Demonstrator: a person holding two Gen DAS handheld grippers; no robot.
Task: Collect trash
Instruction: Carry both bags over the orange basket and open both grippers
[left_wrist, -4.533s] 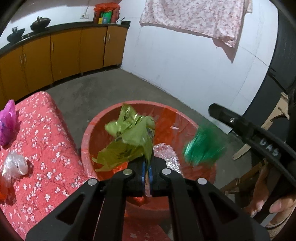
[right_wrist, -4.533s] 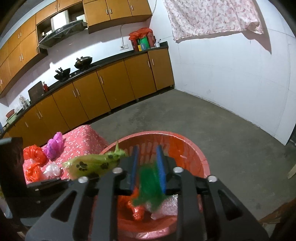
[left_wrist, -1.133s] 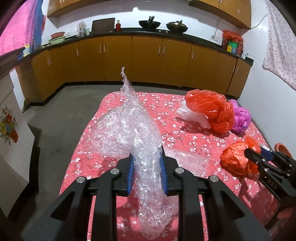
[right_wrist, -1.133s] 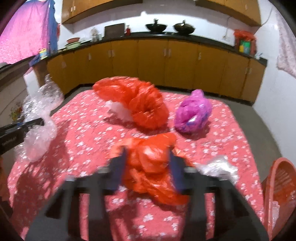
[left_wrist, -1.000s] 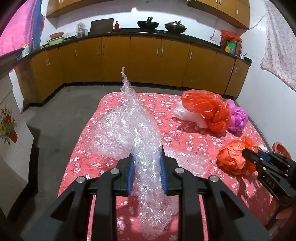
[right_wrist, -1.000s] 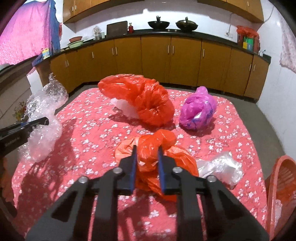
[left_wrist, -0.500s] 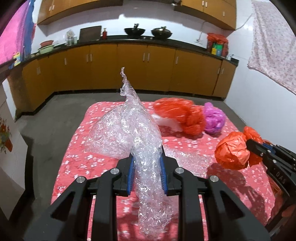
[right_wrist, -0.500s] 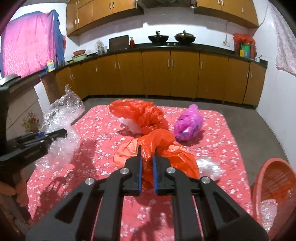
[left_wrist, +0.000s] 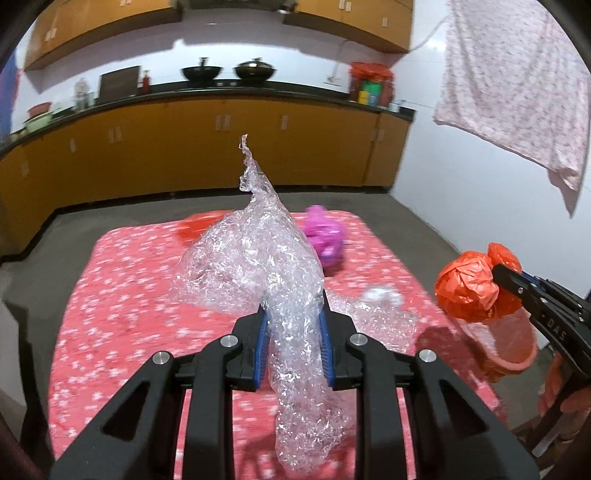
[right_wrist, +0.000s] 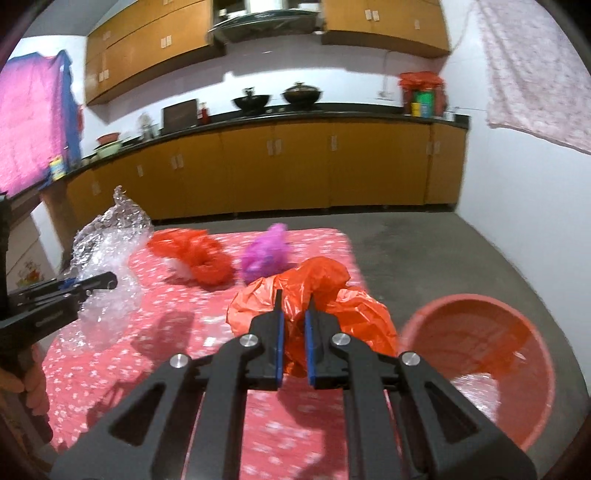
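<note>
Both grippers have lifted, jaws clamped: left (left_wrist: 293, 334) on bubble wrap (left_wrist: 273, 280), right (right_wrist: 294, 325) on one orange bag (right_wrist: 314, 295).

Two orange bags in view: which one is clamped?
The orange bag in the right hand-held gripper, lifted near the basin; the other orange bag lies on the table.

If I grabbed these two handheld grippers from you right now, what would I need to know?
Left gripper: shut on the bubble wrap, held above the table.
Right gripper: shut on an orange plastic bag, also off the table.
Red basin: on the floor at the right of the table, with some clear plastic already in it.
Done: both pieces picked up.
Left: drop both into the basin, then fetch the other orange bag, the purple bag and a small clear scrap from the table.
</note>
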